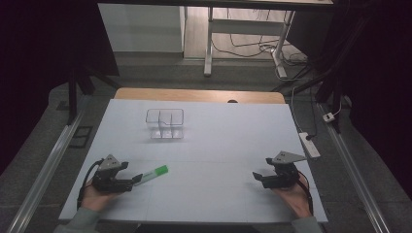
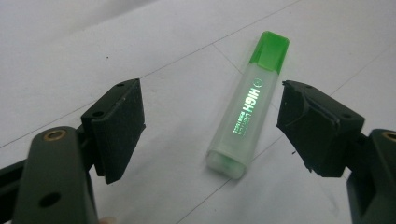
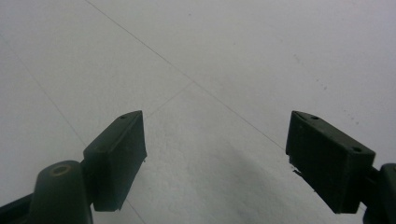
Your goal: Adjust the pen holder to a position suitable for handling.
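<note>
A green highlighter point(image 2: 247, 107) lies flat on the white table point(image 1: 218, 141), between the wide-spread jaws of the left gripper point(image 2: 210, 126), untouched by either. The right gripper point(image 1: 259, 177), jaws also apart and empty, rests well away near the table's right edge.

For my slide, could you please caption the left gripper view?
Open left gripper straddles a green-capped highlighter lying on the white table.
</note>
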`<action>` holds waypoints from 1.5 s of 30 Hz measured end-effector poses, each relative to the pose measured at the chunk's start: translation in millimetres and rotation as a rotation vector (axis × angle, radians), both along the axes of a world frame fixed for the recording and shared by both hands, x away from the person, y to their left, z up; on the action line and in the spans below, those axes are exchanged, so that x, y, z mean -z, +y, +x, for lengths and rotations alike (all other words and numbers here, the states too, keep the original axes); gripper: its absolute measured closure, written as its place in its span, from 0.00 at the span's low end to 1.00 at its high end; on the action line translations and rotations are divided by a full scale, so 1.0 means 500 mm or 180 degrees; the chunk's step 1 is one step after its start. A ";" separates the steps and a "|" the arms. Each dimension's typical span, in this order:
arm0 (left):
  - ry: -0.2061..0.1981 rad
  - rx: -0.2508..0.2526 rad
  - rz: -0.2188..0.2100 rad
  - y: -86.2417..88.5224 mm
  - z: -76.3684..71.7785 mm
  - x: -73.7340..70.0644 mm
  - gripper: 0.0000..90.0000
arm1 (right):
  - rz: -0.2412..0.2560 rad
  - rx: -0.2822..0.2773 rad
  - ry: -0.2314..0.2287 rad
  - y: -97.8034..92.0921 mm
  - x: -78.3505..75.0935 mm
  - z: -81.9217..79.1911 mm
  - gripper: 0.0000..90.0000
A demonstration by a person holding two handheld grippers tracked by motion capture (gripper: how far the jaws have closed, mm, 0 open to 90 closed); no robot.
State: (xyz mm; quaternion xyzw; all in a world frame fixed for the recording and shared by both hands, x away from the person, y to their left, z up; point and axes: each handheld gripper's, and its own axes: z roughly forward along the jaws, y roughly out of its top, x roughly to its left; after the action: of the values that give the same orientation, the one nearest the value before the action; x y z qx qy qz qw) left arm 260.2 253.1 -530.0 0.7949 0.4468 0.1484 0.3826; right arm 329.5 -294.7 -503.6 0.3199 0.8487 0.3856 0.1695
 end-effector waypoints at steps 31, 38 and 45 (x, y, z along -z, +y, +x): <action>-0.0078 0.0027 0.0054 -0.013 0.005 -0.018 0.26 | 0.0071 -0.0014 0.0037 -0.005 0.002 0.001 0.24; -0.0100 0.0048 0.0081 -0.024 0.018 -0.039 0.27 | 0.0099 -0.0032 0.0055 -0.005 0.000 0.000 0.24; -0.0037 -0.0008 0.0134 -0.025 0.052 -0.064 0.28 | 0.0111 -0.0056 0.0030 -0.004 -0.001 -0.003 0.25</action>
State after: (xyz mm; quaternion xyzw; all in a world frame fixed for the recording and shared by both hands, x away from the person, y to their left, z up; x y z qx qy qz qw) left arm 286.4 240.8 -498.1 0.8014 0.4424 0.1629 0.3681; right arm 328.3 -296.6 -503.2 0.3171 0.8454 0.4004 0.1564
